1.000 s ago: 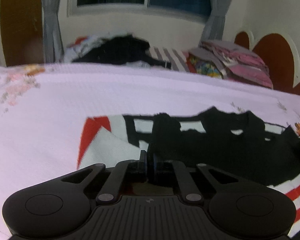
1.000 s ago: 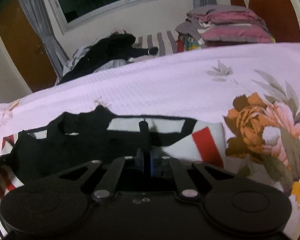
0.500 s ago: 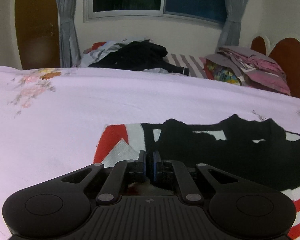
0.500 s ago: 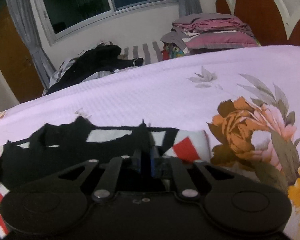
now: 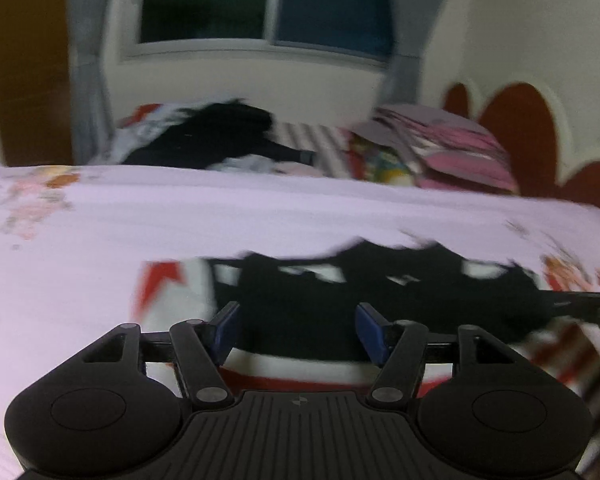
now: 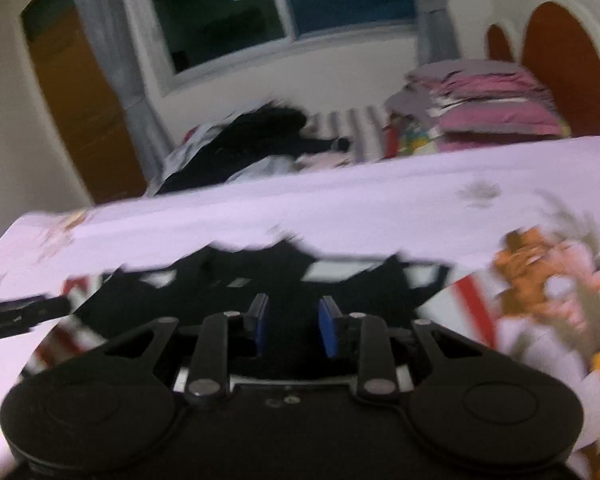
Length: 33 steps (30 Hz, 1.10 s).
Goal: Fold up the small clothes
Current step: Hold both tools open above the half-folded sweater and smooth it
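Note:
A small black, white and red garment point(image 5: 300, 312) lies flat on the pale pink bedspread point(image 5: 180, 220). My left gripper point(image 5: 296, 330) is open just above its near left part, with nothing between the blue pads. My right gripper point(image 6: 293, 328) is open over the same garment point(image 6: 360, 284) near its right end, also empty. The right gripper's tip shows at the right edge of the left wrist view point(image 5: 580, 306). Both views are motion-blurred.
A heap of dark and striped clothes point(image 5: 220, 140) lies at the far side of the bed. A stack of folded pink and grey clothes point(image 5: 440, 148) sits by the red headboard point(image 5: 520, 120). Large flower prints point(image 6: 552, 280) mark the bedspread at the right.
Both grippers were shut on the garment's edge and have now opened, letting it go. Both have drawn back slightly; the garment lies folded over on the bed.

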### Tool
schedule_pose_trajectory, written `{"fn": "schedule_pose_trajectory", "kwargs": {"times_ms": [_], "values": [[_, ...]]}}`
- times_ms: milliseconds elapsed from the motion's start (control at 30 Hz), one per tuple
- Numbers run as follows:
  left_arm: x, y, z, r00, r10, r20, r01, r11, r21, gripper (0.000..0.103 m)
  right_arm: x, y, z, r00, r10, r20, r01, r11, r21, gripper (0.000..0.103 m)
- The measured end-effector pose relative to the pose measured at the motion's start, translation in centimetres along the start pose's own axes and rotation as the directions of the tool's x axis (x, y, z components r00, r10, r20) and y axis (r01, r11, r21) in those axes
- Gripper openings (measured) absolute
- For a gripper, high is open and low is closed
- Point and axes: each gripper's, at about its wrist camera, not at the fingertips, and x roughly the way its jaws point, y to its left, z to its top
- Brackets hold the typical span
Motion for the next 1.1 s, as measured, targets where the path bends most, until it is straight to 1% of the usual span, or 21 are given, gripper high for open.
{"fn": "schedule_pose_trajectory", "kwargs": {"times_ms": [67, 133, 200, 267, 300, 367, 400, 500, 633, 700, 733, 800, 900, 1000, 1067, 1100], "values": [[0.0, -1.5, -0.8, 1.0, -0.022, -0.014, 0.022, 0.999, 0.026, 0.062, 0.7, 1.5, -0.9, 1.0, 0.013, -0.027, -0.014, 0.999, -0.032, 0.027], [0.4, -2.5, -1.7, 1.0, -0.017, -0.023, 0.018, 0.998, 0.058, 0.062, 1.2, 2.3, -1.5, 0.999, 0.015, -0.045, -0.017, 0.999, -0.051, 0.027], [0.9, -2.8, -2.6, 0.998, -0.002, -0.059, 0.006, 0.998, 0.067, 0.062, 1.7, 2.3, -1.9, 0.998, 0.002, -0.07, -0.006, 0.999, -0.048, 0.027], [1.5, -2.1, -3.4, 0.995, 0.024, -0.101, -0.018, 0.998, 0.061, 0.062, 1.9, 1.9, -2.3, 0.995, -0.029, -0.091, 0.024, 0.998, -0.057, 0.026], [1.4, -1.6, -3.7, 0.994, 0.026, -0.103, -0.021, 0.998, 0.051, 0.062, 1.8, 1.6, -2.7, 0.994, -0.052, -0.098, 0.046, 0.997, -0.065, 0.024], [1.1, -0.4, -4.1, 0.995, 0.039, -0.095, -0.035, 0.999, 0.039, 0.062, 1.5, 0.8, -3.2, 0.99, -0.109, -0.093, 0.101, 0.991, -0.084, 0.024], [0.9, 0.0, -4.2, 0.995, 0.045, -0.094, -0.042, 0.998, 0.036, 0.062, 1.2, 0.2, -3.4, 0.989, -0.121, -0.091, 0.113, 0.99, -0.085, 0.023], [0.2, 1.7, -4.6, 0.993, 0.074, -0.095, -0.073, 0.997, 0.02, 0.062, 0.3, -1.2, -3.8, 0.986, -0.141, -0.084, 0.136, 0.989, -0.064, 0.02], [-0.1, 2.7, -4.9, 0.991, 0.099, -0.091, -0.096, 0.995, 0.03, 0.062, -0.5, -2.5, -4.3, 0.983, -0.165, -0.084, 0.162, 0.986, -0.042, 0.02], [-0.6, 3.3, -5.0, 0.99, 0.108, -0.096, -0.107, 0.994, 0.009, 0.062, -0.9, -2.8, -4.4, 0.982, -0.168, -0.086, 0.168, 0.986, -0.016, 0.021], [-0.9, 3.4, -4.9, 0.989, 0.112, -0.098, -0.114, 0.993, -0.008, 0.062, -1.2, -2.7, -4.4, 0.982, -0.169, -0.085, 0.17, 0.985, -0.003, 0.022], [-1.9, 3.0, -4.8, 0.99, 0.107, -0.089, -0.11, 0.994, -0.021, 0.062, -2.0, -1.9, -4.4, 0.987, -0.143, -0.068, 0.144, 0.99, 0.001, 0.028], [-2.9, 1.7, -4.9, 0.995, 0.06, -0.08, -0.062, 0.998, -0.012, 0.062, -2.7, 0.3, -5.0, 0.994, -0.09, -0.058, 0.088, 0.996, -0.026, 0.028], [-3.3, 0.1, -5.3, 0.996, 0.022, -0.089, -0.022, 1.0, -0.002, 0.062, -2.7, 2.2, -5.7, 0.996, -0.051, -0.074, 0.048, 0.998, -0.039, 0.027], [-3.2, -0.6, -5.7, 0.995, 0.009, -0.098, -0.008, 1.0, 0.005, 0.062, -2.6, 3.0, -6.2, 0.996, -0.045, -0.082, 0.041, 0.998, -0.051, 0.026], [-3.2, -0.8, -6.0, 0.995, 0.019, -0.102, -0.018, 1.0, 0.015, 0.062, -2.6, 3.2, -6.5, 0.995, -0.052, -0.088, 0.047, 0.997, -0.061, 0.025]]}}
